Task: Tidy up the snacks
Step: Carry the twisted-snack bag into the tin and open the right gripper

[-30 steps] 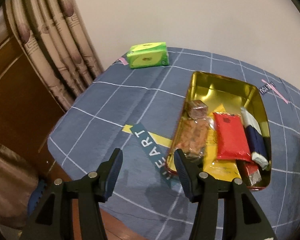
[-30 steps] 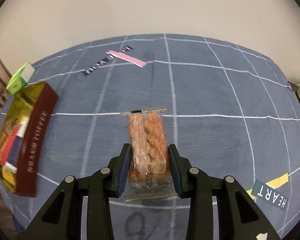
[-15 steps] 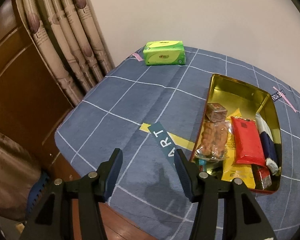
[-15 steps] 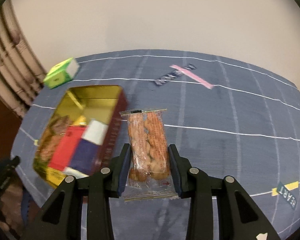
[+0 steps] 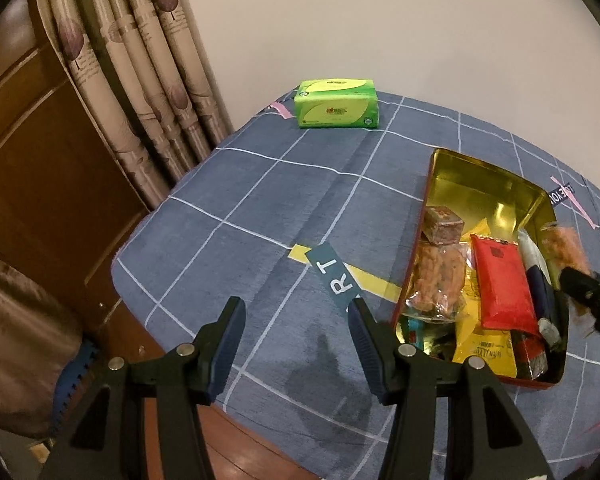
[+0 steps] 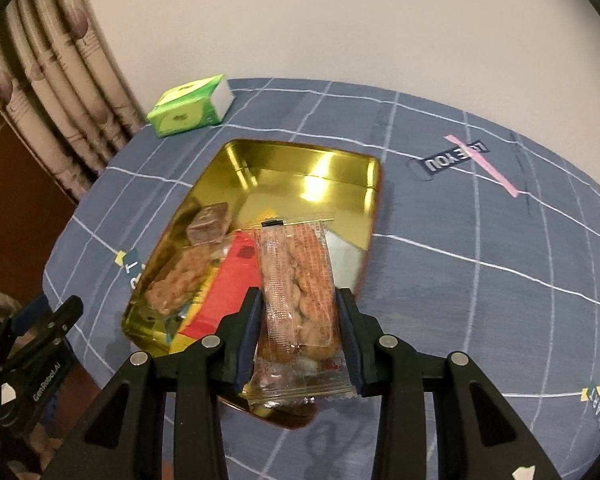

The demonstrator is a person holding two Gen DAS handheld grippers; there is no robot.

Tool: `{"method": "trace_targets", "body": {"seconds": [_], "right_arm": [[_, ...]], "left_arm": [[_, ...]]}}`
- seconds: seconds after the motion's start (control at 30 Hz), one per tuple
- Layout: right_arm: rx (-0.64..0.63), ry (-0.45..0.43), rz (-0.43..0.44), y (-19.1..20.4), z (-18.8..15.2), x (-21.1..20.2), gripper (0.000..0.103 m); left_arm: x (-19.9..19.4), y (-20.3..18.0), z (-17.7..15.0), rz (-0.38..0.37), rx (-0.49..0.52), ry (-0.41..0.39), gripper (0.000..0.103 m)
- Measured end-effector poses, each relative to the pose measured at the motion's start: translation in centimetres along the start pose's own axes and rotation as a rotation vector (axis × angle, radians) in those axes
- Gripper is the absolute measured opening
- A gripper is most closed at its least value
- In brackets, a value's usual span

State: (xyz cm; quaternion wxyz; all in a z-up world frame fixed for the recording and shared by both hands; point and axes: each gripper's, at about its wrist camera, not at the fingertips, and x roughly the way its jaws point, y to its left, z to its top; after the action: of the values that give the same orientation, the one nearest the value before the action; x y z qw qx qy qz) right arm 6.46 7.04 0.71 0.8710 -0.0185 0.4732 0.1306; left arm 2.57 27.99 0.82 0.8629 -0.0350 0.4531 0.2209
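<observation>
My right tongs (image 6: pixel 298 336), clamped on a clear biscuit pkt (image 6: pixel 298 300), hover over the gold tin (image 6: pixel 300 168) w/ other snacks on the blue-checked surface (image 6: pixel 480 300). Left tongs (image 5: pixel 296 344) apart, empty. Next, I reckon: lower, release into tin.

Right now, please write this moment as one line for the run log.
left gripper: open, empty | right gripper: shut on clear cookie packet, above gold tin | tin: holds several snacks | green tissue pack: on table
</observation>
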Motion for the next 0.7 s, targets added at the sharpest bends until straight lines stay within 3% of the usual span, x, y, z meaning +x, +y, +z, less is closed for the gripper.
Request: {"method": "trace_targets", "body": {"seconds": [0.7], "right_arm": [[0.003,0.043,-0.013,2.3,-0.1,3.4,0.035]], "left_arm": [[0.0,0.3,0.1,-0.025,-0.006,0.007,0.055]]}}
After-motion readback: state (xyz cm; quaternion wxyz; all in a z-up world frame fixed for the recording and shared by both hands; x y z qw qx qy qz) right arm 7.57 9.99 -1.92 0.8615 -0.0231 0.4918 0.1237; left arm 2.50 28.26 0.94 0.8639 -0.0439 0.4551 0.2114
